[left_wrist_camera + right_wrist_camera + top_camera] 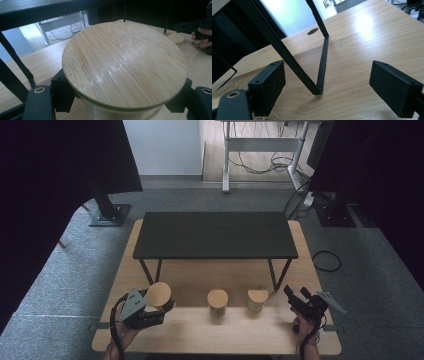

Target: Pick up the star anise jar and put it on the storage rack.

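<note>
I am clenching my left claw [159, 306] around a jar with a round bamboo lid [123, 66], the two black jaws pressing on the jar's body just under the lid's rim from either side. In the high view this jar [159, 295] is sitting at the near left of the wooden counter [200, 332], tipped a little toward me so the lid's face is showing; whether its base is resting on the counter or hanging just off it I cannot tell from here.

My right claw [295, 299] is standing released at the near right corner of the counter, jaws wide apart and nothing between them. Its own view is looking between those jaws at bare wood and at the bent black leg [322, 65] of the low black shelf [215, 235], which is touching the counter just ahead.

Between my two claws, two more jars with bamboo lids are standing upright along the counter's near strip: a middle jar [217, 301] and, just beside it to the right, a right-hand jar [257, 299], nearer my right claw. Both are standing apart from each other and in front of the shelf, which is spanning the counter's far half.
</note>
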A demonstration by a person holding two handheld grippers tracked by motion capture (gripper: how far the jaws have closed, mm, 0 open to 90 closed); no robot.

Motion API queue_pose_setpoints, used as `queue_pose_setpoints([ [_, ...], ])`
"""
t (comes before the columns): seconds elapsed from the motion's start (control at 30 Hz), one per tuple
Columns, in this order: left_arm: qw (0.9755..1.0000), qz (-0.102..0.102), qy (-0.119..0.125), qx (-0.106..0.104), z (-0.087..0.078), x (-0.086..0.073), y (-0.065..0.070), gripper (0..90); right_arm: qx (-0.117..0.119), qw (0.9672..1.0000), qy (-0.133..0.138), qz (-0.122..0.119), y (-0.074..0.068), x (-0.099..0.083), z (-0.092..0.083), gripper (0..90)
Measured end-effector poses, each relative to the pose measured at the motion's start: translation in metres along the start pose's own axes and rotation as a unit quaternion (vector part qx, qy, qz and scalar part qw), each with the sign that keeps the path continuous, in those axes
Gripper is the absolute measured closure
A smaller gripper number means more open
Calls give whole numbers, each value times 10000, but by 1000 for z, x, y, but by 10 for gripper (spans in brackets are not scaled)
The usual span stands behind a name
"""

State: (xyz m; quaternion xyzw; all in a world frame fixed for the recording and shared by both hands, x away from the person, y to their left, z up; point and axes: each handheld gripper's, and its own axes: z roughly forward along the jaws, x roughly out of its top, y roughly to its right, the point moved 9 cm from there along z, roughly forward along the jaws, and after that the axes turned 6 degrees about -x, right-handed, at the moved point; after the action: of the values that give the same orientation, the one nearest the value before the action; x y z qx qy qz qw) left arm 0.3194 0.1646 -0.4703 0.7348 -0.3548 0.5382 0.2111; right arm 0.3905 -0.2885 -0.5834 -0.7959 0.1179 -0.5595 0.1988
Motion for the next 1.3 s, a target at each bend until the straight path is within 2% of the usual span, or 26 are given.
queue_pose_setpoints([
  [0.8,9998,203,33,68,-6,20,0,256,14,10000,14,54,1,0,0,130],
  [1.3,9997,231,48,113,-7,31,-5,256,18,10000,5,49,1,0,0,130],
])
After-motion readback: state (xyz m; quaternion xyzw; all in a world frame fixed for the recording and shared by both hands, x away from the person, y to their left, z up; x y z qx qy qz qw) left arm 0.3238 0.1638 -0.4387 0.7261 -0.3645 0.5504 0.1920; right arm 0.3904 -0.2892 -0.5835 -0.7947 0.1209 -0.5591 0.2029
